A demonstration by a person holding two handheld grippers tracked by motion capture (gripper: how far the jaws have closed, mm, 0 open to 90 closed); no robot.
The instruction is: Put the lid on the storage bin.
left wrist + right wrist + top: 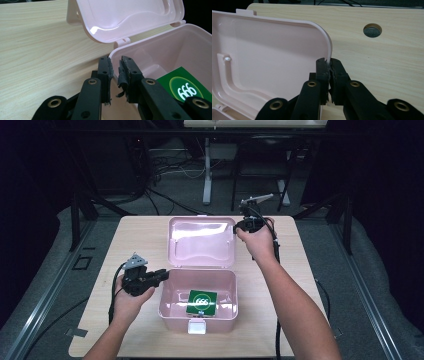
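Nearest us, the pink plastic box (198, 307) sat at the front middle of the wooden table (135, 237), and in it lay a green card (202, 302) marked 666 — flat on the floor, toward the front wall. The box looked pale, glossy and round-cornered, with a white latch (197, 327) in front. Our left gripper (162, 275) had its jaws pinched on the box's left rim, one pad inside and one outside. Behind, the hinged lid (201, 241) stood open — our right gripper (241, 221) was clamped tight on its right edge.
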